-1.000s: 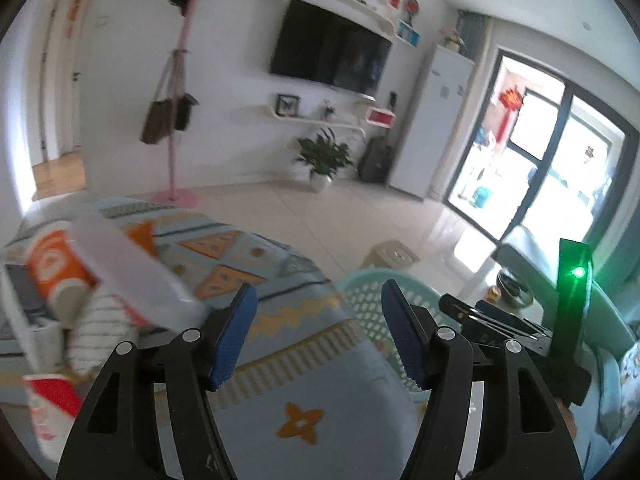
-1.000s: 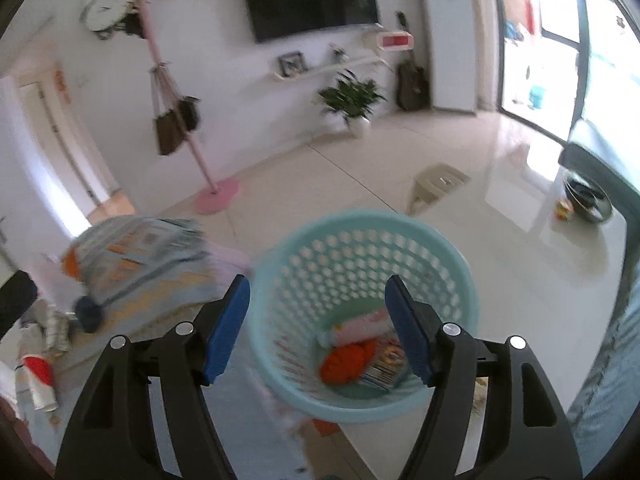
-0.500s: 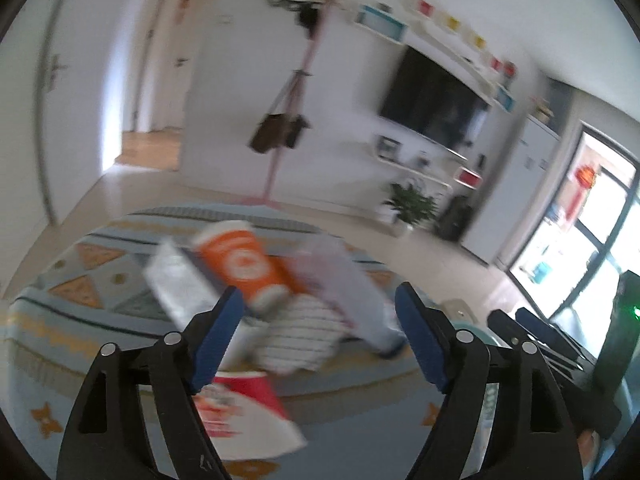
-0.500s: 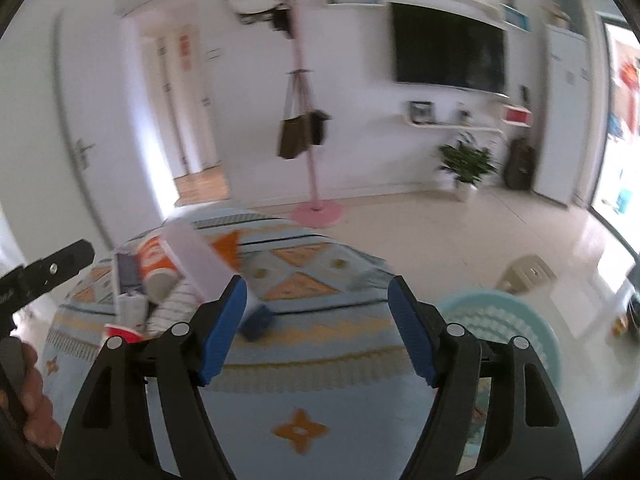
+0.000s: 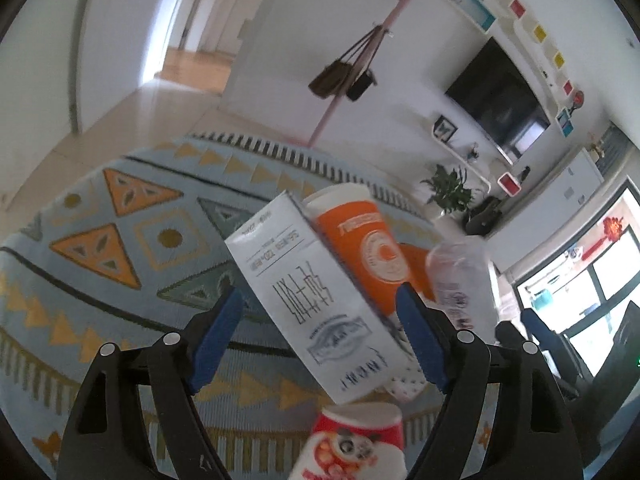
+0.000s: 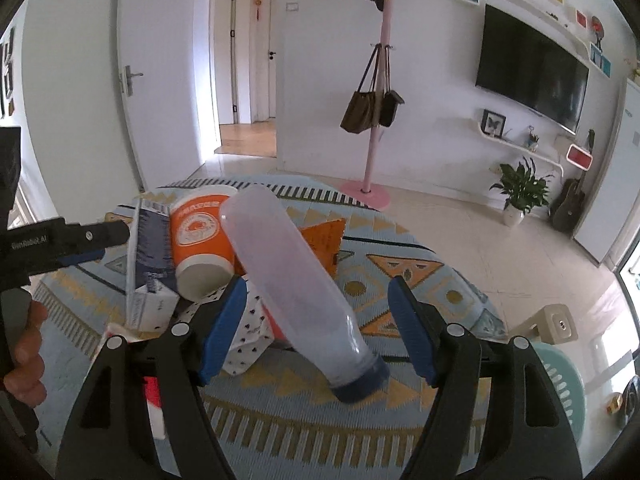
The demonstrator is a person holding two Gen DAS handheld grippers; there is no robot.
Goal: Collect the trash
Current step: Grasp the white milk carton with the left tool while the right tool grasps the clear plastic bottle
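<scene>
A pile of trash lies on the patterned tablecloth (image 5: 120, 248). My left gripper (image 5: 320, 340) is open, its jaws either side of a white carton (image 5: 316, 300) with dark print. Behind the carton is an orange paper cup (image 5: 360, 244); a red-and-white cup (image 5: 356, 440) lies below it. My right gripper (image 6: 316, 328) is open around a clear plastic bottle (image 6: 292, 280) with a blue cap, lying tilted. The orange cup (image 6: 198, 236), the carton (image 6: 146, 256) and a dotted white wrapper (image 6: 248, 336) lie left of the bottle. The left gripper shows in the right wrist view (image 6: 60, 240).
A teal laundry-style basket (image 6: 560, 380) stands on the floor at the right, past the table edge. A pink coat stand (image 6: 376, 120) with bags, a TV, a plant (image 6: 520, 192) and a small stool (image 6: 552, 324) are farther off.
Both grippers have swung left from the teal basket toward the trash pile and closed in on it. The carton now sits between the left jaws, the bottle between the right jaws.
</scene>
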